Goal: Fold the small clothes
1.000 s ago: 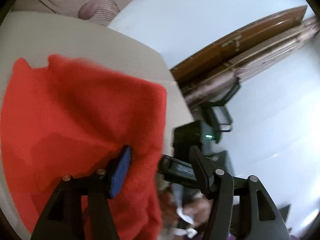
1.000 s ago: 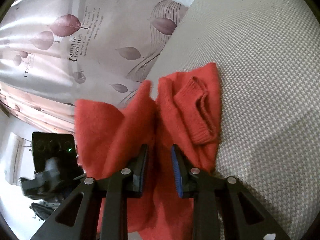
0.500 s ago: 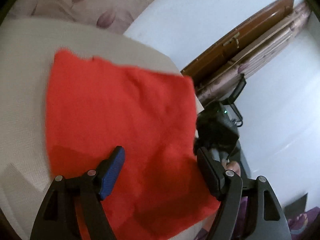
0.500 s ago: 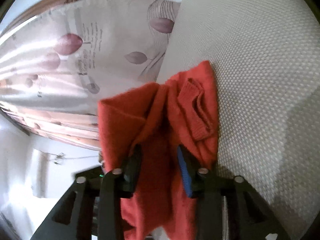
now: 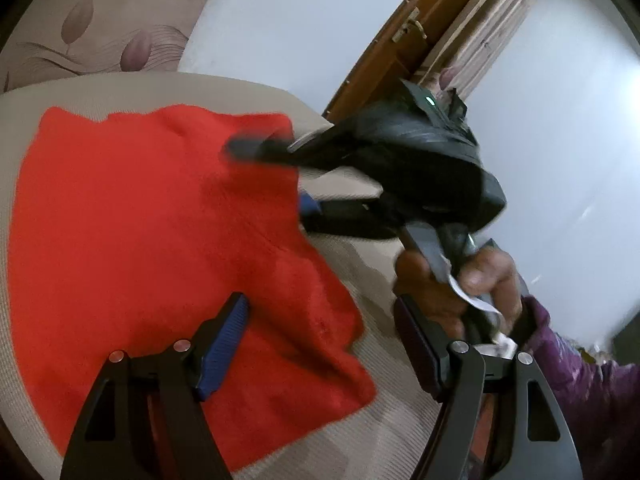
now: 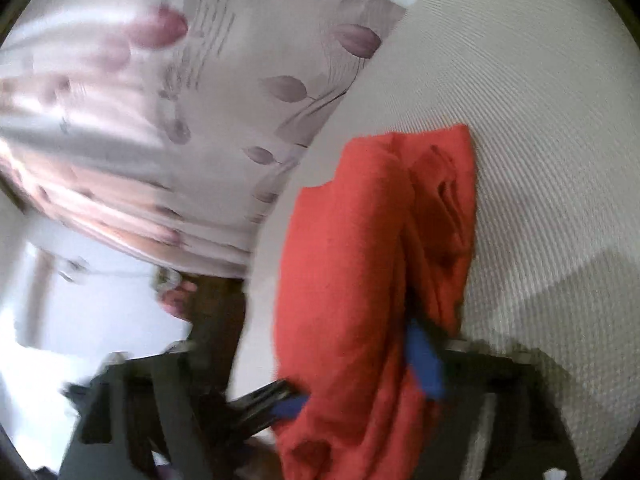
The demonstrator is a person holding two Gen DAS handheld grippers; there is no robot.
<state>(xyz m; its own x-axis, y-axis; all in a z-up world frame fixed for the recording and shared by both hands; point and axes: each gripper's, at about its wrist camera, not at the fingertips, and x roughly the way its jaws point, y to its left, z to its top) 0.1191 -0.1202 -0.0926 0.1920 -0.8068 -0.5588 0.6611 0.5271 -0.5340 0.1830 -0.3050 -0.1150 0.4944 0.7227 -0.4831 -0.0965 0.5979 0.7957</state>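
Red garment (image 5: 152, 240) flat on beige cushion (image 5: 400, 412); bare room right. Left gripper (image 5: 320, 340) released above near edge. Right gripper (image 5: 276, 176) closing on far-right corner, pads not yet pressing.

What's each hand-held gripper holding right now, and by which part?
Left hand-held gripper: nothing; jaws wide open above the red garment. Right hand-held gripper: jaws closing around the garment's right edge; blur hides whether the pads press.
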